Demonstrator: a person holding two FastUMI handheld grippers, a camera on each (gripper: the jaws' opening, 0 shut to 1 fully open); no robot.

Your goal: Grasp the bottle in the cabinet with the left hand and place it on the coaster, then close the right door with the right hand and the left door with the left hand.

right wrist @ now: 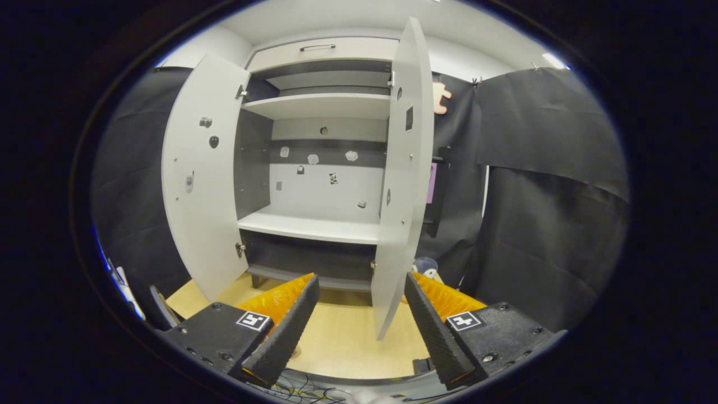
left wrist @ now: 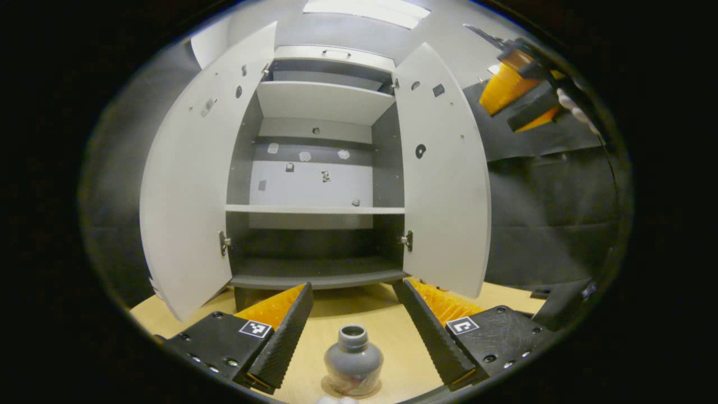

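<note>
Your left gripper (left wrist: 357, 336) has its two fingers spread wide, nothing pinched; the small grey round-bellied bottle (left wrist: 353, 362) stands upright between them, clear of both fingers, low in the left gripper view. It sits on a thin round tan coaster (left wrist: 328, 386), whose edge peeks out under its base, on the light wooden tabletop (left wrist: 342, 314). Beyond it stands the tall white-and-grey cabinet (left wrist: 320, 168), its shelves bare apart from small marks on the back panel. Both doors hang open: the white left door (left wrist: 190, 185) swung out to the left side, the white right door (left wrist: 443, 185) swung out to the right. Up at the top right of the left gripper view you see your other gripper (left wrist: 524, 92), held high against the black cloth wall (left wrist: 549, 213), with a bit of a hand on it. Your right gripper (right wrist: 359, 331) is also spread apart, holding nothing. In the right gripper view the right door (right wrist: 401, 185) is seen nearly edge-on, its lower edge sitting just above and between the fingers, not touching either as far as you can tell. The left door (right wrist: 196, 185) stands open on the far side, and the tabletop (right wrist: 342, 342) runs under the fingers.
</note>
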